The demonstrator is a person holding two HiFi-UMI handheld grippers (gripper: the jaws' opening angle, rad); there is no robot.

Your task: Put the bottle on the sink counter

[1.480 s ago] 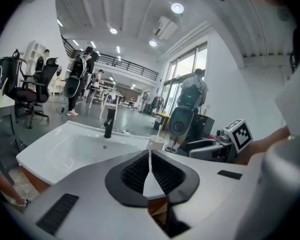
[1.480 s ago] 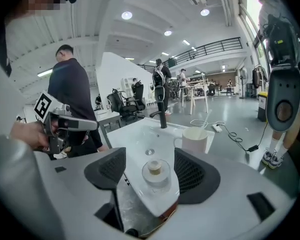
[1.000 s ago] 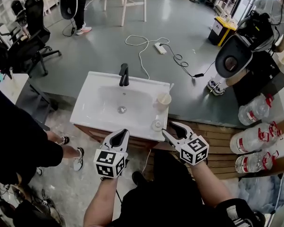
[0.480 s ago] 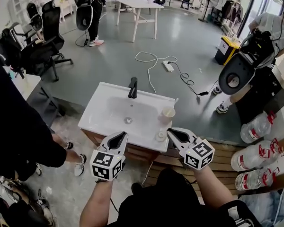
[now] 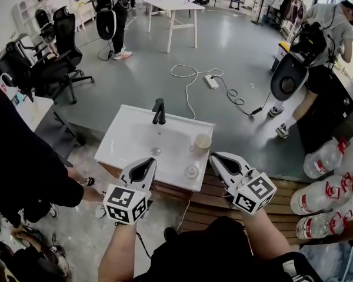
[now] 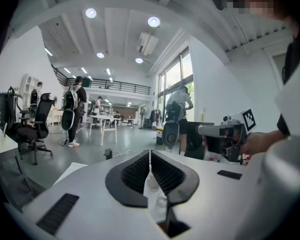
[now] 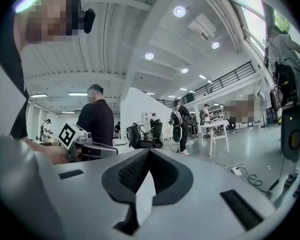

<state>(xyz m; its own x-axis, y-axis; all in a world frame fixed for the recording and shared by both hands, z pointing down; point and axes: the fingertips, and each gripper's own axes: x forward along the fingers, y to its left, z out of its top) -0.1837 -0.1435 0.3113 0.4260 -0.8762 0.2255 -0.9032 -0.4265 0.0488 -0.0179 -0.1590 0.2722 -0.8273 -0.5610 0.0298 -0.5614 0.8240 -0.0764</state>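
Hovering at the front of the sink's tabletop point(image 5: 119, 153), the left gripper point(image 5: 147, 163) and right gripper point(image 5: 216, 157) both had jaws pressed together, empty. The clear bottle point(image 5: 192, 171) stood on the tabletop's right side, near the cup point(image 5: 202, 143).

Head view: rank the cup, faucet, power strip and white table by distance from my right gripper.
1. Cup, on the sink counter, just ahead of the right gripper.
2. Faucet, back edge, leftward.
3. Power strip, on the floor beyond.
4. White table, far back.
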